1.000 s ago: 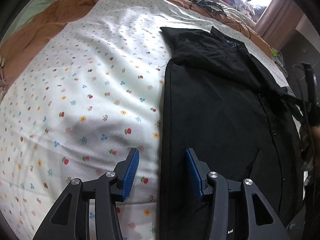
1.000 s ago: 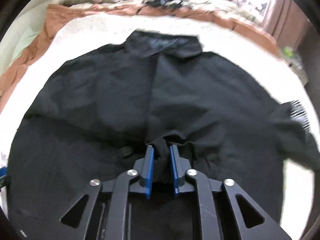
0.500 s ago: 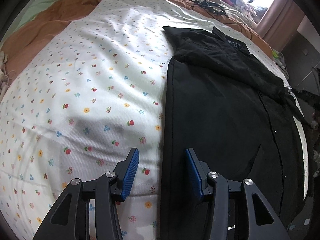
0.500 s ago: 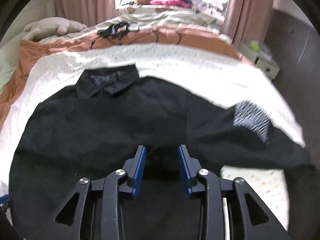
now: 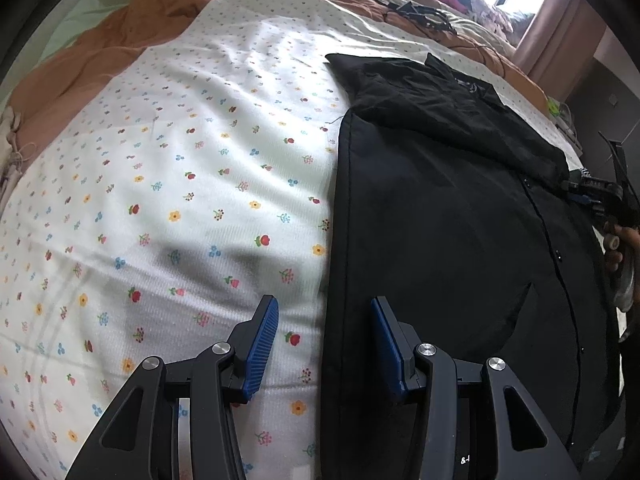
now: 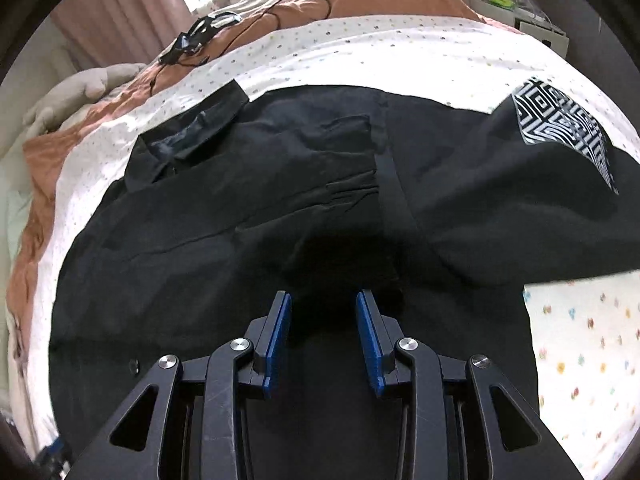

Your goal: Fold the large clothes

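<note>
A big black button-up shirt (image 5: 440, 240) lies flat on the white flowery bed sheet (image 5: 180, 184), near its right edge; the left gripper (image 5: 322, 344) hangs open over the shirt's side edge; the right gripper (image 6: 322, 336) hangs open above the shirt, holding nothing.

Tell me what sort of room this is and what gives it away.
Most likely a bedroom. A black shirt lies spread on a bed made up with a floral sheet and an orange-brown blanket, and pink curtains hang beyond the bed.
</note>
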### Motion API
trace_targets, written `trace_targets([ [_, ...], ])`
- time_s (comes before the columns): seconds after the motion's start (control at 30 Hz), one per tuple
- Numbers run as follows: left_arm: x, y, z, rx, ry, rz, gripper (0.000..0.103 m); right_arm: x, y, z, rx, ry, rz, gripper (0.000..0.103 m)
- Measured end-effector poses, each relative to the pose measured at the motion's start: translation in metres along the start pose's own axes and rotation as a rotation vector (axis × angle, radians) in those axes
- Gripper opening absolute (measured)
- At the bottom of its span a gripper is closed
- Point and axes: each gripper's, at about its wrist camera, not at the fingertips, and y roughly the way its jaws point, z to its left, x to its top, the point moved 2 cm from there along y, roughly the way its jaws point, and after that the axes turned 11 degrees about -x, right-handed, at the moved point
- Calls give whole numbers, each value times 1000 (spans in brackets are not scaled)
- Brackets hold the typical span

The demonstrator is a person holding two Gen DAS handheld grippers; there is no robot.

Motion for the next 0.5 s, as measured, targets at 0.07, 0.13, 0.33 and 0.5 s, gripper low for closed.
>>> trace_targets([
  [0.07, -1, 0, -2, 6, -4, -1, 49, 2, 1, 3, -9, -32, -20, 1],
  [0.13, -2, -1, -3, 13, -10, -1, 48, -1, 0, 4, 19, -41, -16, 1],
  [0.33, -5, -5, -3, 26, -28, -1, 47, -24, -22, 6, 23, -114, -32, 1],
  [0.5, -8, -12, -4, 47, -37, -4, 47, -31, -38, -7, 33, -95, -24, 1],
])
